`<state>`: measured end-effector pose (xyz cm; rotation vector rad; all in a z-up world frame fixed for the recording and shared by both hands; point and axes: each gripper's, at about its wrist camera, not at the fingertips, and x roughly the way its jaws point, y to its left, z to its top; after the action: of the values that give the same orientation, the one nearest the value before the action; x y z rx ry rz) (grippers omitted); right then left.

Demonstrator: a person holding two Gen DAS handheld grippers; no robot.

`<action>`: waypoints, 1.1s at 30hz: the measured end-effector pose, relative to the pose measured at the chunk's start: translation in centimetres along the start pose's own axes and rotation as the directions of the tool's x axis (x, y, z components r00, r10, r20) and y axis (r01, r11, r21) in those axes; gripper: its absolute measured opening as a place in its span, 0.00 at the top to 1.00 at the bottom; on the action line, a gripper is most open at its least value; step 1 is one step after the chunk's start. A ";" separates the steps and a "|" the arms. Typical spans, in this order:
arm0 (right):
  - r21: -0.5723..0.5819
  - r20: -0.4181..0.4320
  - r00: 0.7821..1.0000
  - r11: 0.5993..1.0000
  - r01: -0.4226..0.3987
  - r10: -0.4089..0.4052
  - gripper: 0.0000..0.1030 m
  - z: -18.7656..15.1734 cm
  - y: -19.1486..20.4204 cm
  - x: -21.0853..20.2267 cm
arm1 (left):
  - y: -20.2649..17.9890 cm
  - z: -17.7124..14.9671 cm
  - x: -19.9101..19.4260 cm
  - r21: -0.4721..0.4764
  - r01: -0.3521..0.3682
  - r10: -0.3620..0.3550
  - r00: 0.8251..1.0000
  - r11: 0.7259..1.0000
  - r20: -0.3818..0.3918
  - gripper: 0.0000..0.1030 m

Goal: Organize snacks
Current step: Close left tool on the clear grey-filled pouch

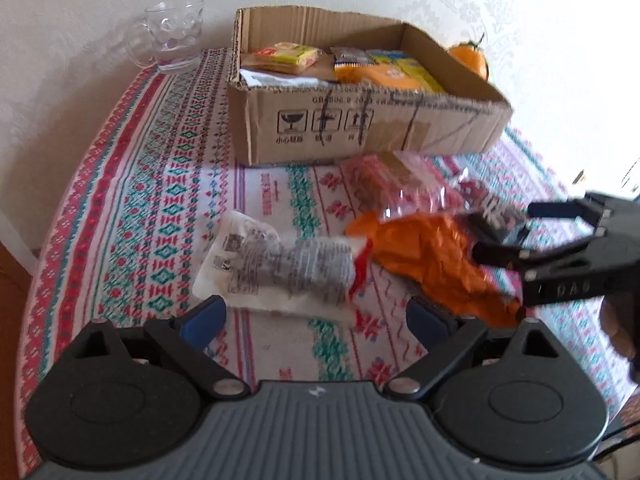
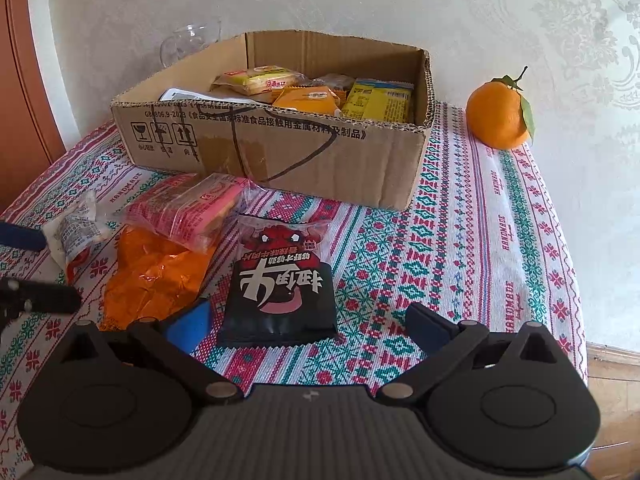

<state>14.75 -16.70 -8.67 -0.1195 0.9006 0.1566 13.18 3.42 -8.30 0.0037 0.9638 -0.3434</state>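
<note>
My left claw stands wide open at the bottom of its view, nothing between the blue pads, just short of the white printed snack packet that lies at centre frame on the patterned tablecloth covering the worktop. Right of that packet lies a crumpled orange wrapper, and above it a pink transparent packet.

My right claw is also open, its pads either side of the near end of a black-and-red snack packet at centre of the right wrist view; the pads are not pressing on it, and the left pad looks to be just beside its edge. From the left wrist view that claw enters at the right edge over the same packet.

The cardboard box sits in the upper middle of both views, open-topped, already holding yellow and orange snack packs. A glass mug stands at upper left behind the box, and an orange with leaves at upper right, beside the box.
</note>
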 end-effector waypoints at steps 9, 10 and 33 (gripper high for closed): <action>0.002 0.006 1.000 1.000 0.003 -0.003 0.00 -0.1 0.0 0.0 | 1.3 1.8 1.1 -0.043 0.066 -0.065 0.997 0.997 0.030 0.06; 0.002 0.006 1.000 1.000 0.003 -0.003 0.00 -0.1 0.0 0.0 | 1.3 2.0 1.2 -0.052 0.069 -0.067 0.997 0.996 0.033 0.06; 0.001 0.036 0.999 1.000 0.006 -0.006 0.00 -0.5 0.1 -0.3 | 1.0 0.0 1.3 0.052 -0.132 0.129 0.990 0.990 0.052 0.00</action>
<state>14.16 -16.74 -8.81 -0.1180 0.8644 0.1519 14.16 3.96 -9.51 0.1084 0.9005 -0.2483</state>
